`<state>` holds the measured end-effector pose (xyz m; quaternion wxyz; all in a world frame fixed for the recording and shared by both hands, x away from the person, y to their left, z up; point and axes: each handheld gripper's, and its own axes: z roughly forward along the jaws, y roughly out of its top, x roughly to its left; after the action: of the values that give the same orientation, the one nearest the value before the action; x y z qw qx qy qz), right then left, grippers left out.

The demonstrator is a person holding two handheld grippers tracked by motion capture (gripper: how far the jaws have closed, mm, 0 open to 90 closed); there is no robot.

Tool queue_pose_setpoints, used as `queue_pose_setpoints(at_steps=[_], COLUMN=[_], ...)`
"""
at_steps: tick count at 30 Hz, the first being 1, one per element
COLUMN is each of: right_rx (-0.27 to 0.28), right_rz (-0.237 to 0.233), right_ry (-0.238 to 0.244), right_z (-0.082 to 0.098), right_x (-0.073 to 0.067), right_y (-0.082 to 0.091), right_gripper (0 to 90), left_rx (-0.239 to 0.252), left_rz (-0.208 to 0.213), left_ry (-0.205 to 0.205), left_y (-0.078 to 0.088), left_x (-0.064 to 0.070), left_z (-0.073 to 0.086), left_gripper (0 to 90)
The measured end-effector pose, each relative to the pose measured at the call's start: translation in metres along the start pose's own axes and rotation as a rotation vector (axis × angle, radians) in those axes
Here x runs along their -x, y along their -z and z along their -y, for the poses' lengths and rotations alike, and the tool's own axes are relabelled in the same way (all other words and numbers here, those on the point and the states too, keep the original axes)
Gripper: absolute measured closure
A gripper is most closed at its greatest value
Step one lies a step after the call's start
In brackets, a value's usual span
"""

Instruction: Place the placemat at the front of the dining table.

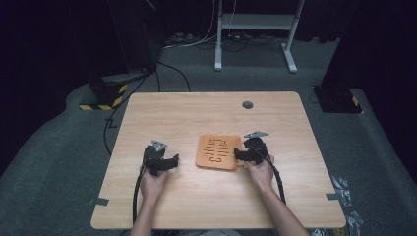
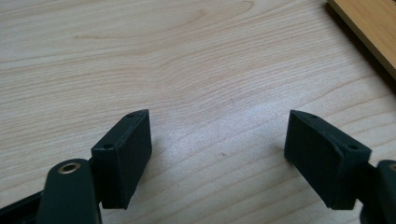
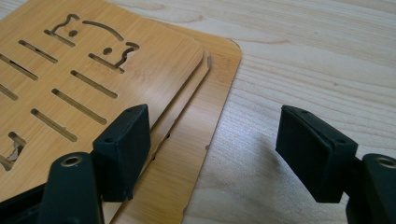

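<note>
My right gripper (image 3: 215, 154) gapes at the edge of the boards (image 3: 93, 70); my left gripper (image 2: 217, 156) stands open over bare table (image 2: 187, 60).

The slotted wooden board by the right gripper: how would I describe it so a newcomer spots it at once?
On the pale wooden table, look just right of centre, beside the right gripper. There lies the orange-brown bamboo board, flat, with rounded corners, stacked in thin layers in the right gripper view. Its cut-through slots and curly shapes mark it out from the plain tabletop; the open left gripper is apart from it.
</note>
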<state>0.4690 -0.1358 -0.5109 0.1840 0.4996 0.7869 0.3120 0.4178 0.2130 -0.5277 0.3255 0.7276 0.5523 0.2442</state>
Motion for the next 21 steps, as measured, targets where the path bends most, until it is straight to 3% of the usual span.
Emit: queue_pose_setpoints(at_steps=[3, 10, 21], right_rx=[-0.005, 0.011, -0.007], right_rz=[-0.006, -0.024, -0.009], right_ry=[-0.01, 0.016, 0.008], right_z=[0.0001, -0.0039, -0.0031], right_x=[0.0004, -0.0085, -0.0043], right_y=[0.0004, 0.0018, -0.0002], right_gripper=[26.3, 26.5, 26.6], left_rx=[-0.001, -0.001, 0.0], left_rz=[0.001, 0.001, 0.001], left_ry=[0.0, -0.001, 0.0], left_y=[0.0, 0.0, -0.0001], left_x=[0.0001, 0.0001, 0.0002], left_z=[0.0, 0.0, 0.0], left_gripper=[23.0, 23.0, 23.0])
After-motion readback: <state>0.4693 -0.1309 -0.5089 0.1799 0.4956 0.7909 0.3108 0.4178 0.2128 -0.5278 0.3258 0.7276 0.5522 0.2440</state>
